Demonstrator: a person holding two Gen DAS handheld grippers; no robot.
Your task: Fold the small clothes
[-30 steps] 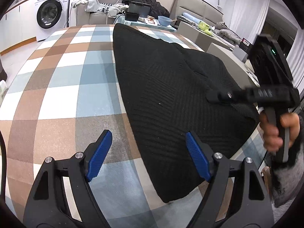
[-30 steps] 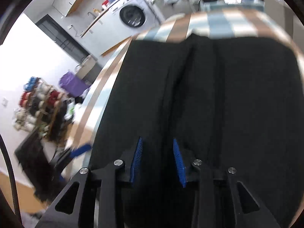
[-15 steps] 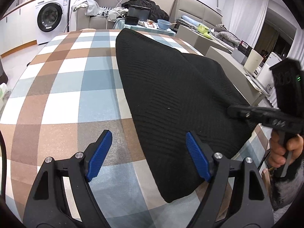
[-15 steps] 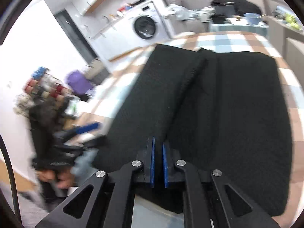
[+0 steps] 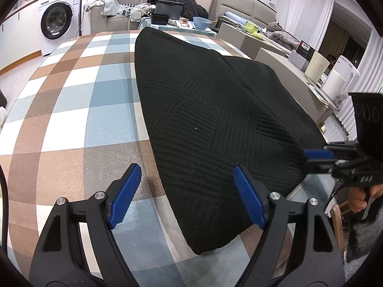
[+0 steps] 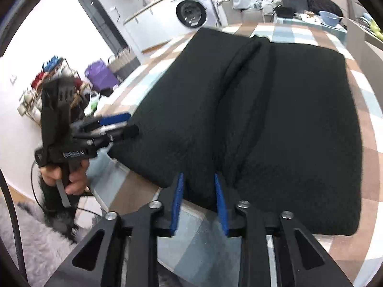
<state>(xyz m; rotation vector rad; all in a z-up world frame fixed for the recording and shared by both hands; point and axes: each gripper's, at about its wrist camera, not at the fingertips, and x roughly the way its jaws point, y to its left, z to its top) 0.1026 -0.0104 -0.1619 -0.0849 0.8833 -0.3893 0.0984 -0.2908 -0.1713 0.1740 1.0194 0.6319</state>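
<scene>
Right gripper (image 6: 198, 199) is opening at the garment (image 6: 263, 110) hem, lower centre; left gripper (image 5: 186, 193) is hovering wide, empty. Next: regrasp hem.

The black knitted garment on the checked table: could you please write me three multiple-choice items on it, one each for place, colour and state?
1. Where does the black knitted garment lie?
A. on the checked tablecloth
B. in the washing machine
C. on the sofa

2. What colour are the pads of the left tool?
A. red
B. blue
C. white

3. How does the garment lie?
A. hanging
B. rolled into a ball
C. flat, with a fold ridge down its middle

Answers: 1 A, it rests on the cloth; 2 B, both pads are blue; 3 C, the right wrist view shows the ridge.
</scene>
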